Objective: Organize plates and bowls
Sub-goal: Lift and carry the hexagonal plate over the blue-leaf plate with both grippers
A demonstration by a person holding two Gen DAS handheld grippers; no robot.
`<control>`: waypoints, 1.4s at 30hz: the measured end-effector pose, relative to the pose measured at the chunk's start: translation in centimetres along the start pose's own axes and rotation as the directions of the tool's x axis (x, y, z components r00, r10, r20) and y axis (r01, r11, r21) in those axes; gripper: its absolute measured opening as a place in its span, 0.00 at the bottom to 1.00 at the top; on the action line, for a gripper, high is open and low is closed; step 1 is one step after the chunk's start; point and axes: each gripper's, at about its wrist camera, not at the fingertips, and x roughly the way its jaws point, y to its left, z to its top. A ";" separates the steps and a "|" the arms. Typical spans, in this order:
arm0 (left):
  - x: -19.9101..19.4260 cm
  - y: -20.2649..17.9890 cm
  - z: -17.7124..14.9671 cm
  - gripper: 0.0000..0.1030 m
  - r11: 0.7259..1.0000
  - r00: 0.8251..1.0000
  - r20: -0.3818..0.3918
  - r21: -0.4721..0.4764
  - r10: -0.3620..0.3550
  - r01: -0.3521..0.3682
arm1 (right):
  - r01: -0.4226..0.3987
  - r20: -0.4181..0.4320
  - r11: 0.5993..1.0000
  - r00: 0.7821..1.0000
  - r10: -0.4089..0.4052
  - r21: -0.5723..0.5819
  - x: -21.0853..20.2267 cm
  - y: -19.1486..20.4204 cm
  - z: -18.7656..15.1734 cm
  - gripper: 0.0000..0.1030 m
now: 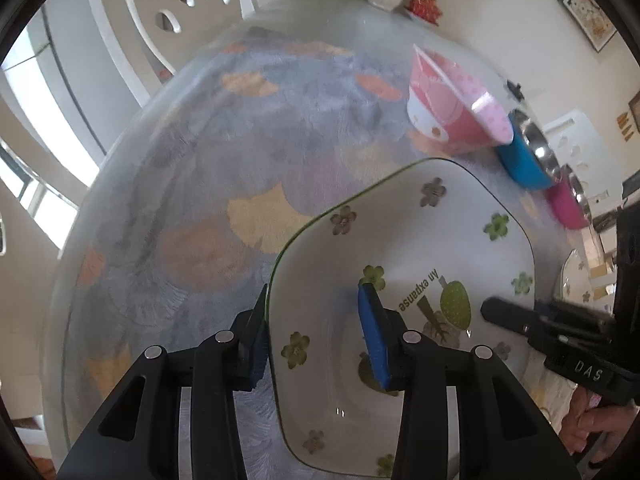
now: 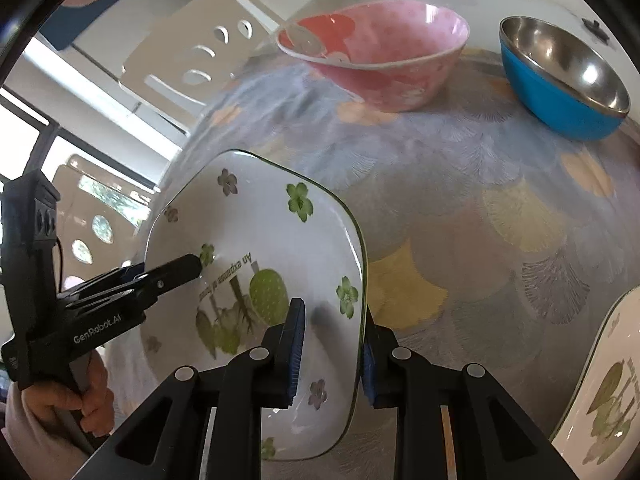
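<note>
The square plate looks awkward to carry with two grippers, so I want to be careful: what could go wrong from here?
1. Both the left gripper and the right gripper straddle only the thin rim of the square plate on opposite sides; uneven lifting could let it slip or tilt.
2. The pink bowl and blue bowl stand close beyond it, so a forward swing might knock them.
3. A second plate lies nearby on the right.

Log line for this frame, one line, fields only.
left gripper: straddles plate left rim | right gripper: straddles opposite rim | plate: on table | pink bowl, blue bowl: untouched
</note>
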 end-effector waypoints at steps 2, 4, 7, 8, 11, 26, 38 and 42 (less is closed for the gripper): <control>-0.7 -0.2 0.1 0.38 1.000 1.000 0.019 -0.006 0.012 -0.012 | -0.007 -0.010 1.000 1.000 0.007 0.013 0.0 0.2 -0.1 0.24; -1.2 -0.4 0.3 0.38 1.000 0.999 0.023 0.011 0.023 -0.023 | -0.003 -0.019 1.000 1.000 0.004 0.016 -0.3 0.6 -0.3 0.24; -2.1 -0.6 0.3 0.38 1.000 1.000 0.026 0.014 0.017 -0.018 | -0.039 -0.013 0.997 0.999 0.039 0.062 -1.1 0.7 -0.8 0.24; -2.4 -0.6 0.3 0.38 1.000 1.000 0.028 0.005 0.009 -0.009 | -0.043 -0.006 0.997 0.999 0.043 0.064 -1.5 0.8 -0.8 0.24; -3.5 -0.7 0.0 0.39 1.000 0.999 0.040 -0.012 0.001 0.000 | -0.047 0.019 0.997 0.999 0.046 0.064 -3.4 1.5 -1.0 0.24; -8.4 -3.6 -2.8 0.39 1.000 0.998 0.067 -0.003 0.002 -0.002 | -0.098 0.118 0.987 0.990 0.083 0.128 -9.8 2.0 -3.9 0.24; -9.5 -5.9 -5.8 0.39 1.000 0.999 0.043 0.010 0.028 -0.028 | -0.100 0.113 0.982 0.990 0.082 0.162 -11.8 1.1 -7.4 0.24; -9.6 -6.3 -7.0 0.39 1.000 0.999 0.036 0.007 0.029 -0.029 | -0.093 0.103 0.981 0.992 0.076 0.168 -12.1 0.7 -8.8 0.24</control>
